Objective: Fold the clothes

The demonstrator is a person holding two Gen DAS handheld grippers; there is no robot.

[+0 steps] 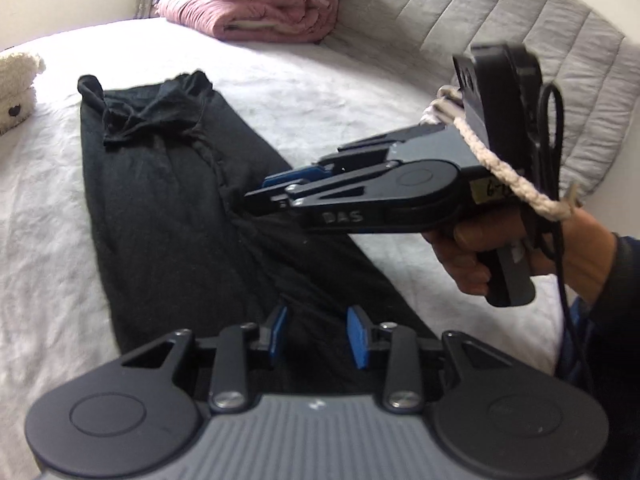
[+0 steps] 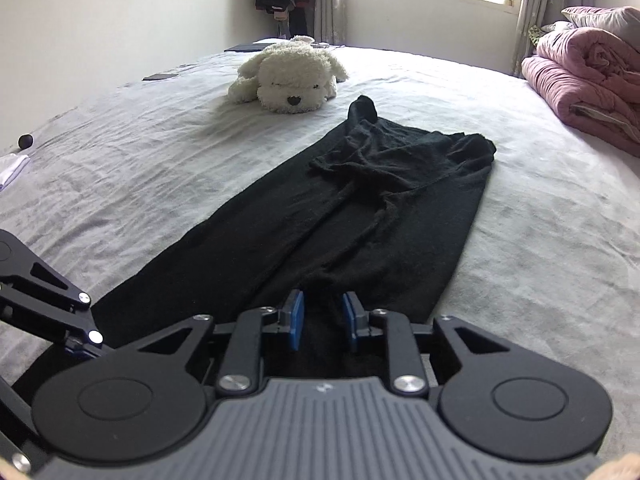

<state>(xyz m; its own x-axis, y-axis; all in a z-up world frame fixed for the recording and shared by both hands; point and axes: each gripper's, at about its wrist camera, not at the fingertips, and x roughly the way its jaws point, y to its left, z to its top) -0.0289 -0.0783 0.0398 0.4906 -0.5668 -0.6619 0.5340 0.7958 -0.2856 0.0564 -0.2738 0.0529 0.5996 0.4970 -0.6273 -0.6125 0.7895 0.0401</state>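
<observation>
A long black knit garment [image 2: 352,208], already doubled into a narrow strip, lay lengthwise on the white, wrinkled bedsheet [image 2: 140,152]. Its far end was bunched and creased, with one small corner [image 2: 362,108] standing up toward a cream plush toy dog [image 2: 290,80] resting on the sheet just beyond it. A rolled pink quilt [image 1: 256,4] sat at the bed's edge against a grey quilted headboard [image 1: 520,20], well apart from the garment.

The left gripper [image 1: 318,336] was positioned over the near end of the garment, its blue pads [image 1: 357,336] spread apart with black fabric visible between them; no grasp was observed.

The right gripper [image 2: 322,320] likewise had its blue-padded fingers [image 2: 295,320] separated, above the garment's near portion. In the left wrist view, the right gripper appeared from the side, held in the person's right hand [image 1: 472,256], its tips at or just over a lengthwise fold ridge in the cloth; contact could not be confirmed. A cream braided cord [image 1: 500,168] looped across that gripper's body.
</observation>
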